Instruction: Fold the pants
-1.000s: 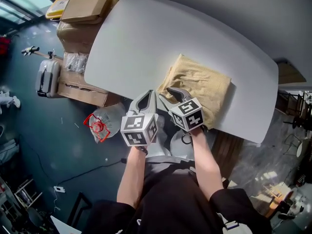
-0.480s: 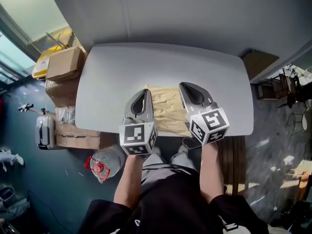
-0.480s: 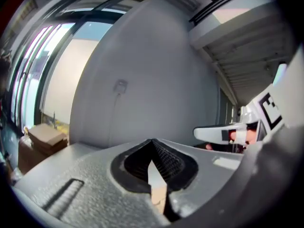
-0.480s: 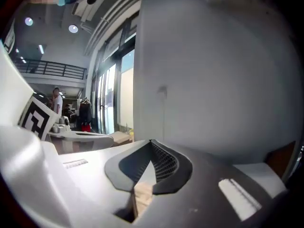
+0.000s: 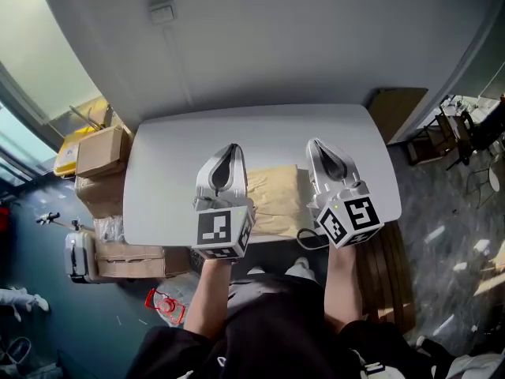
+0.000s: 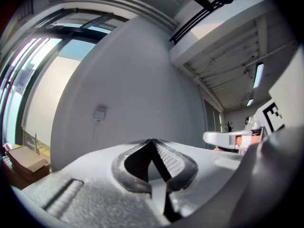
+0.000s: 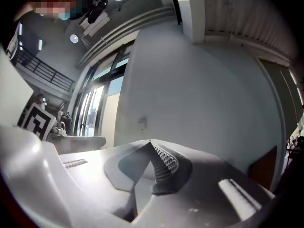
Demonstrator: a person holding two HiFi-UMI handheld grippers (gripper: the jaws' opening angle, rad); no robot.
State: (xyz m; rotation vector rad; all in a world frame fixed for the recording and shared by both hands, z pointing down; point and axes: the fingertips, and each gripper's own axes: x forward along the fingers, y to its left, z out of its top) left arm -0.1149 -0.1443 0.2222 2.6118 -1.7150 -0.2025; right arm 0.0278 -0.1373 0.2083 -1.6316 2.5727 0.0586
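Two empty, pressed-together tools: left hand-held gripper (image 5: 230, 148), right hand-held gripper (image 5: 315, 144); one folded pants (image 5: 273, 197), one table (image 5: 170, 160).

The left forearm (image 5: 211, 294) and the right forearm (image 5: 341, 287), both bare, reach forward from the torso, roughly parallel and apart. The left gripper (image 5: 230, 148) is held about level, its jaws meeting at the tips with nothing between them. The right gripper (image 5: 316, 144) is level beside it and angled slightly outward. Its jaws have just been closing and now meet at the tips, also empty. Each gripper's marker cube sits at its rear, facing up.
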